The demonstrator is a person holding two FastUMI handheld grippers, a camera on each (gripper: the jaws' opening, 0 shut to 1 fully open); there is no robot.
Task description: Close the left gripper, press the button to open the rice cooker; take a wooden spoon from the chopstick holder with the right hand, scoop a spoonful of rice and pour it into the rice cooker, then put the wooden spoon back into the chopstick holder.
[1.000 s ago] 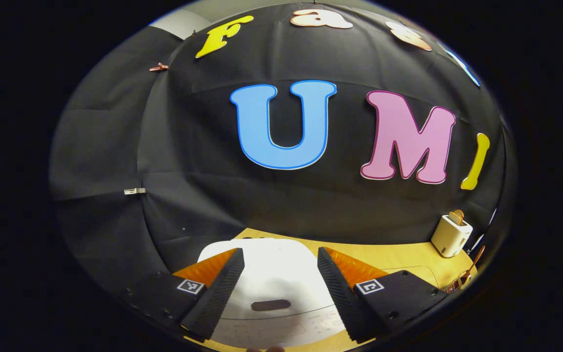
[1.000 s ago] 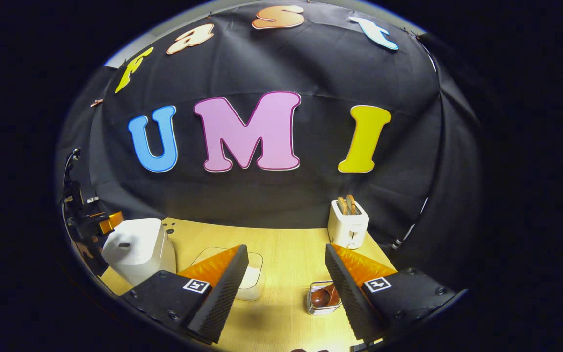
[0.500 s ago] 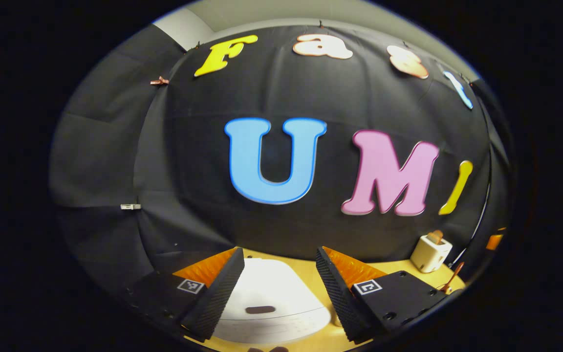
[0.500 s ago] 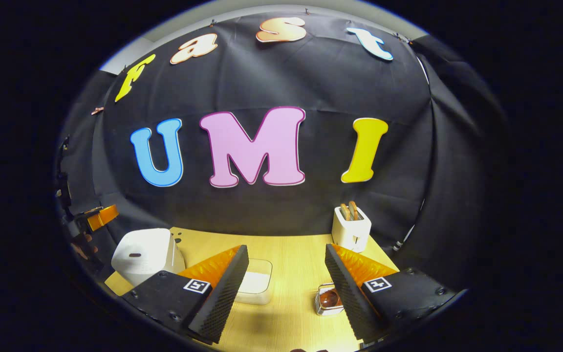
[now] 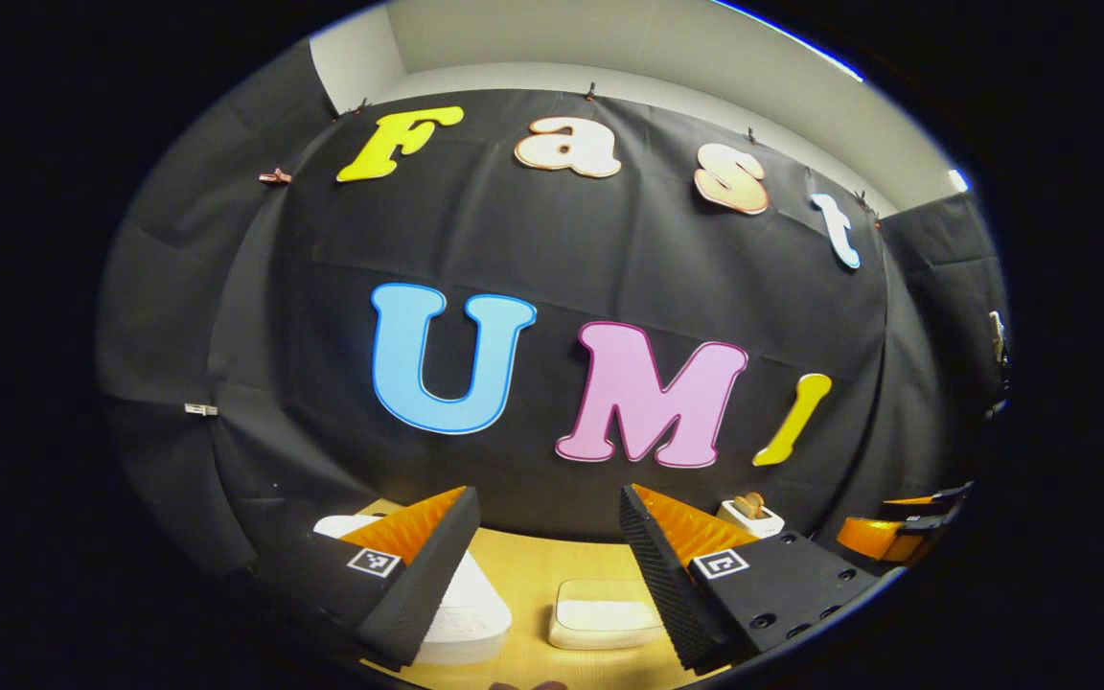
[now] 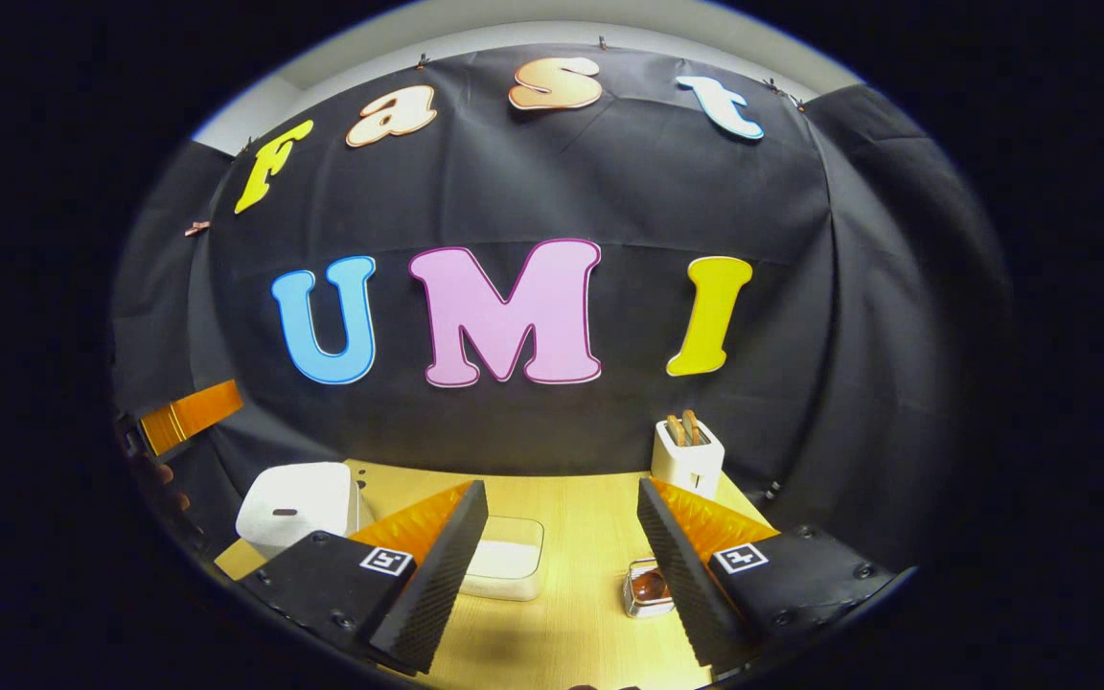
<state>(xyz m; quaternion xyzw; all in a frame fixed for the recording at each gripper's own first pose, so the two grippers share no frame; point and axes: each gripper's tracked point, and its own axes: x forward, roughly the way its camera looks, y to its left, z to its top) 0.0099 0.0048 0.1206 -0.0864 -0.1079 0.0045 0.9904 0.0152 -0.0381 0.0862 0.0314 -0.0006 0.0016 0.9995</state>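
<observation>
Both grippers are held above the counter [image 6: 571,537] with fingers spread: the left gripper [image 5: 549,556] near the lidded rice cooker [image 5: 461,613], the right gripper [image 6: 562,561] beside the chopstick holder [image 6: 646,592].

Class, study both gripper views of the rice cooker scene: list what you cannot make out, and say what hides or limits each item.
- White rice cooker, left gripper view: front and button hidden behind the left gripper finger.
- Clear lidded rice container, right gripper view: its left part sits behind a right gripper finger.
- Wire chopstick holder with brown wooden spoon, right gripper view: small, partly covered by a finger; spoon handle unclear.
</observation>
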